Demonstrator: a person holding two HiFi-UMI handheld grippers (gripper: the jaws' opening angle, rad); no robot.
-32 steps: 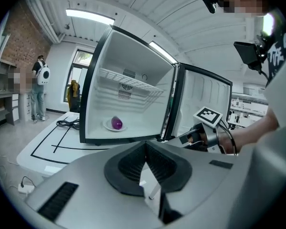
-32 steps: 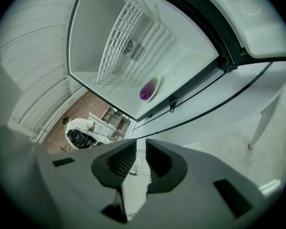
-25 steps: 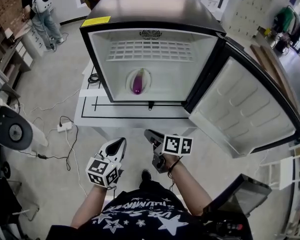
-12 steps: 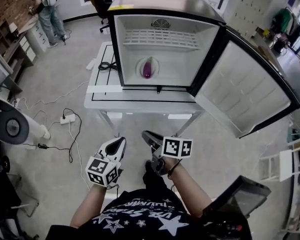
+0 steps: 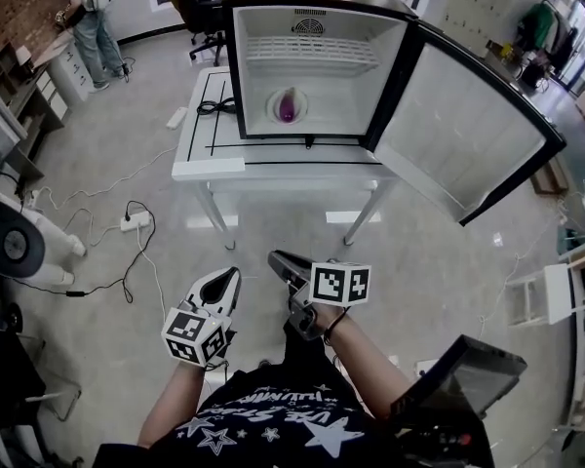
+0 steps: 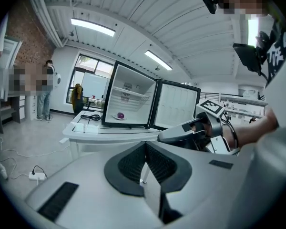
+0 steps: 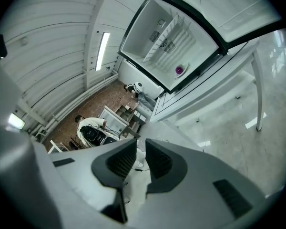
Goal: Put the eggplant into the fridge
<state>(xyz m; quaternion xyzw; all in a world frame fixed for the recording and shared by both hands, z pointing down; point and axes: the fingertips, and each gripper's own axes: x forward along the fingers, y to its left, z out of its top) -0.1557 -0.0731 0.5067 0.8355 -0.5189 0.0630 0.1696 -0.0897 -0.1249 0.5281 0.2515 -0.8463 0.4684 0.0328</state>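
Head view: eggplant [image 5: 289,106] is inside the fridge [image 5: 317,27], lying on a white plate [image 5: 275,116] on the fridge floor, roughly centred side to side. It's apart from both side walls, and the wire shelf [image 5: 307,55] sits well above it. Fridge mouth is fully exposed. The door [image 5: 458,135] is swung wide to the right, and its free edge hangs out past the right end of the bench [image 5: 210,154]. Fridge stands toward the bench's back right. A bare strip of bench top runs along its front edge and a wider bare area lies to its left, with a coiled black cable [image 5: 214,106] there near the fridge's left wall.

Both grippers are well apart from the bench, low and near the person's torso, with open floor between them and the bench legs. A power strip [image 5: 129,220] and its cord lie on the floor off to the left.

Left gripper [image 5: 230,276]: left gripper view shows its jaws closed, pads meeting at the tip, nothing held [image 6: 144,149].

Right gripper [image 5: 275,258]: right gripper view shows a narrow gap between the jaws with only floor visible through it [image 7: 139,149].

Eggplant also shows as a small purple spot in the left gripper view [image 6: 120,115] and the right gripper view [image 7: 179,70].
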